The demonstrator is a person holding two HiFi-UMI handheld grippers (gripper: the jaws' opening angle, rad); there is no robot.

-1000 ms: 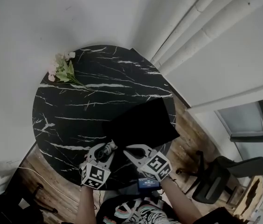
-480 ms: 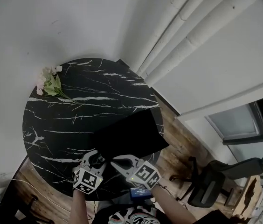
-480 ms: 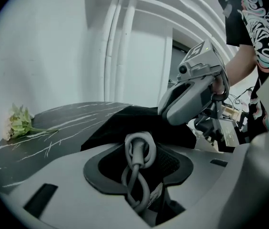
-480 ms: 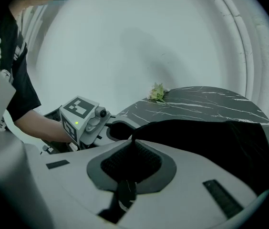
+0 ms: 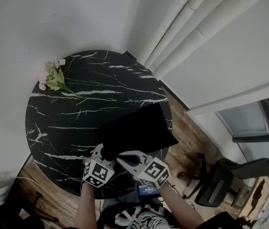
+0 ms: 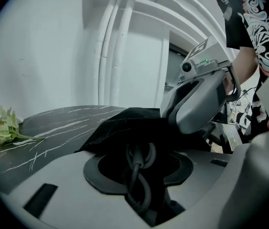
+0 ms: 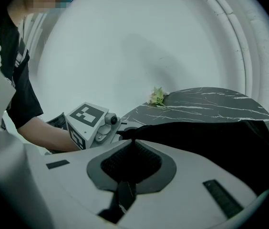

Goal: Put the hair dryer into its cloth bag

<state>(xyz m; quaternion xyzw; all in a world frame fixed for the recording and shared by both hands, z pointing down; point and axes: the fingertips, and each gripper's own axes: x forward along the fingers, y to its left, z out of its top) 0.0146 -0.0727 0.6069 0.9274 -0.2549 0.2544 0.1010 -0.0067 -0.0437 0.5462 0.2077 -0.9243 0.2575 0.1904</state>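
Note:
A black cloth bag (image 5: pixel 137 130) lies on the round black marble table (image 5: pixel 72 113), near its front right edge. My left gripper (image 5: pixel 103 152) is at the bag's near left corner, its jaws closed on the dark hair dryer, whose looped cord (image 6: pixel 140 168) shows between them. The bag's cloth (image 6: pixel 125 123) lies right ahead of those jaws. In the head view the dryer is hidden by the gripper and the bag. My right gripper (image 5: pixel 123 157) is shut on the bag's near edge (image 7: pixel 172 130), and the cloth is pinched between its jaws (image 7: pixel 132 141).
A small bunch of pale flowers (image 5: pixel 52 78) lies at the table's far left rim. White pipes (image 5: pixel 191 27) run along the wall behind. An office chair (image 5: pixel 220 180) stands on the wood floor to the right. The table's front edge is just below both grippers.
My left gripper has moved right, up to the bag's corner. The pale part of the dryer that showed at its jaws is now hidden. The right gripper keeps its hold on the bag.

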